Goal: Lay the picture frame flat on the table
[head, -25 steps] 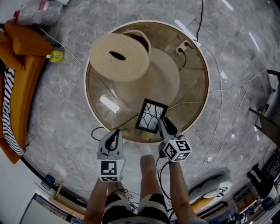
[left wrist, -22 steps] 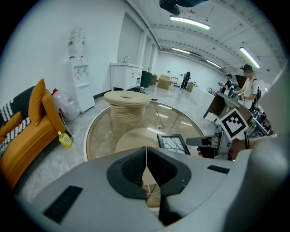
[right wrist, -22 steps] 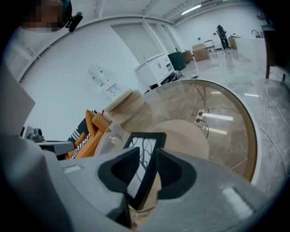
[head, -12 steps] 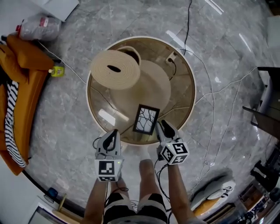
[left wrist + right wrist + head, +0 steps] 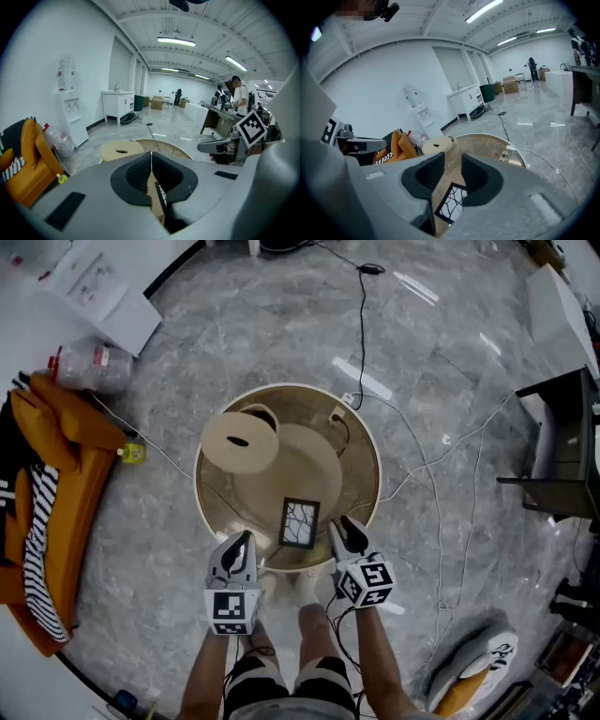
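The picture frame, black-edged with a branch pattern, lies flat on the round table near its front edge. In the right gripper view the picture frame shows just below the jaws. My right gripper hovers beside the frame's right edge, apart from it, open with nothing between its jaws. My left gripper hangs over the table's front left rim, to the left of the frame, its jaws shut and empty. A dark edge of the frame peeks past the left jaws.
A tan rolled mat stands on the table's left, its loose end spread across the middle. A plug block sits at the far rim. Cables trail over the marble floor. An orange seat is left, a dark desk right.
The view has pulled up and away, so the table looks smaller. The frame went from tilted against the right gripper to lying flat, and the right gripper now stands clear of it.
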The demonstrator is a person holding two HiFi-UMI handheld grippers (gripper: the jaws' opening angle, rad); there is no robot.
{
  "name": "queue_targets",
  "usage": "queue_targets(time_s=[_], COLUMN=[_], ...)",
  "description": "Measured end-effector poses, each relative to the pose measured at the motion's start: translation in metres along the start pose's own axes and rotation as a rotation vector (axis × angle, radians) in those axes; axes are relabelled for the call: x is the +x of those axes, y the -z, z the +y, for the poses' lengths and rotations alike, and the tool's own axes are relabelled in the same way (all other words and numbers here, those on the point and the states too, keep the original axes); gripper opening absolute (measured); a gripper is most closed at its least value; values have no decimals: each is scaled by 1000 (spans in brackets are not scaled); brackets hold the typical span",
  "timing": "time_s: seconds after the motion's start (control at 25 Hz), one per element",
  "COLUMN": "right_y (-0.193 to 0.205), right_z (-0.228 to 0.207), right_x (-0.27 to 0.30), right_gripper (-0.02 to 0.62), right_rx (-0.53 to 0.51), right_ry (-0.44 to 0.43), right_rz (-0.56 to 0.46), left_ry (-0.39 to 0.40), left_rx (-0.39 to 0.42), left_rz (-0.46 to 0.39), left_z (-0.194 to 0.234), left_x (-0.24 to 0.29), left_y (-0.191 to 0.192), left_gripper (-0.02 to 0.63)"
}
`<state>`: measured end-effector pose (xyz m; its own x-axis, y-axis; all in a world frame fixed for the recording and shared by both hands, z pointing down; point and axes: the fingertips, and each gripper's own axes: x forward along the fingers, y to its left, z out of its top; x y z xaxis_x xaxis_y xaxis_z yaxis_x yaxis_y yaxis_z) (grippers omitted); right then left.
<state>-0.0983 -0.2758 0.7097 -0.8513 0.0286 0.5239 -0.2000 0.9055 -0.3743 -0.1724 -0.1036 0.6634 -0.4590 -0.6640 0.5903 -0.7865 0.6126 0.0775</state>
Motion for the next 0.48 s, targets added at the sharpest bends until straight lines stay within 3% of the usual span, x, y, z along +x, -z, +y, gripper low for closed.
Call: queue_targets(time_s=[0.28,0.48], right_y=[-82,-131], right_z=[36,61], right_x=[-58,-101], right_gripper=[109,67], right_rx=[-85,-159], right_ry=[0,20], right_rz=[-79,-134], left_ry=[22,57], left_rx=[45,87], left_rz=[-67,-116], left_z=[-17,-38], left_x=[-52,-83], left_y=[-75,-126], left_gripper=[23,23])
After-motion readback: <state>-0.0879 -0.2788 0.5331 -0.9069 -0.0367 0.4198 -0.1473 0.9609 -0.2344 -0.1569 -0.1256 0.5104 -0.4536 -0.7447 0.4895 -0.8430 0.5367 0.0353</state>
